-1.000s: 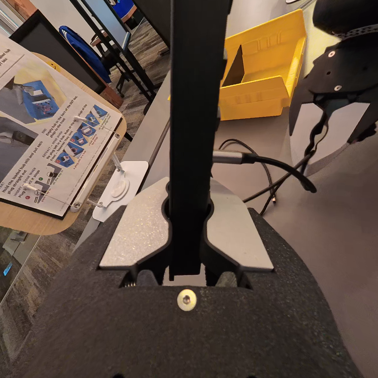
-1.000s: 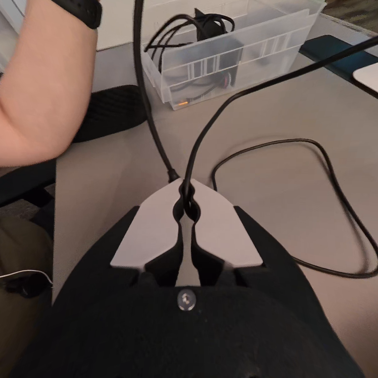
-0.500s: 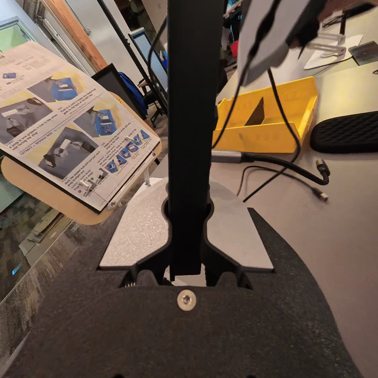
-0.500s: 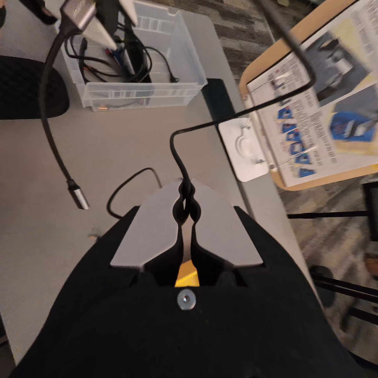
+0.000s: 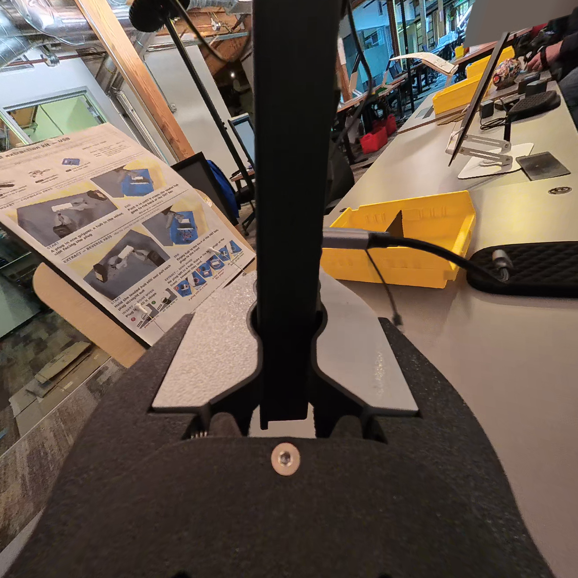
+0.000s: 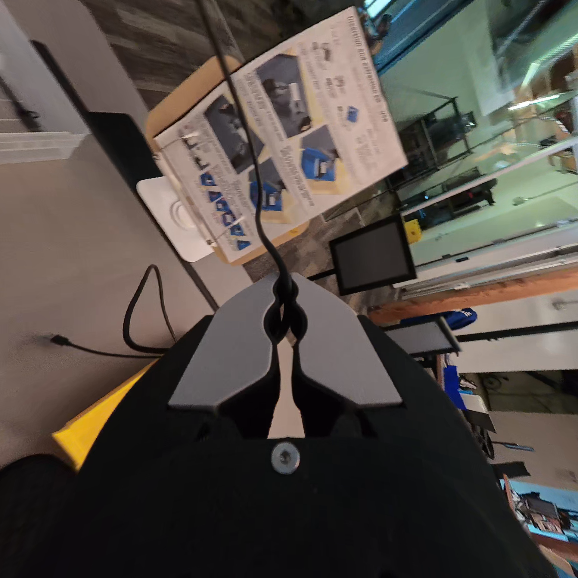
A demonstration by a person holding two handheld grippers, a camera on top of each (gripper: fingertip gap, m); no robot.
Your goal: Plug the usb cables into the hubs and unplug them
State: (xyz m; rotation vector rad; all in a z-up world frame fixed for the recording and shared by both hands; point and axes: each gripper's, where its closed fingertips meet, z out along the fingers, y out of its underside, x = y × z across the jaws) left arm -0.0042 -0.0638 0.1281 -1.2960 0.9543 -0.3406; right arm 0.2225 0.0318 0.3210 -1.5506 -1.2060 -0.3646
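Both jaws are closed: your left gripper [image 5: 287, 316] clamps the black hub [image 5: 289, 187] upright, a grey plug [image 5: 345, 238] sitting in its right side, before the yellow bin [image 5: 406, 247]. Your right gripper [image 6: 285, 286] pinches a thin black cable [image 6: 247, 125], above the grey table [image 6: 62, 250].

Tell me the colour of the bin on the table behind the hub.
Bright yellow. The bin shows best in the left wrist view, just beyond the black hub clamped in the left tool.

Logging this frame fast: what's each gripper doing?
Left gripper: shut on the black hub.
Right gripper: shut on a thin black cable.
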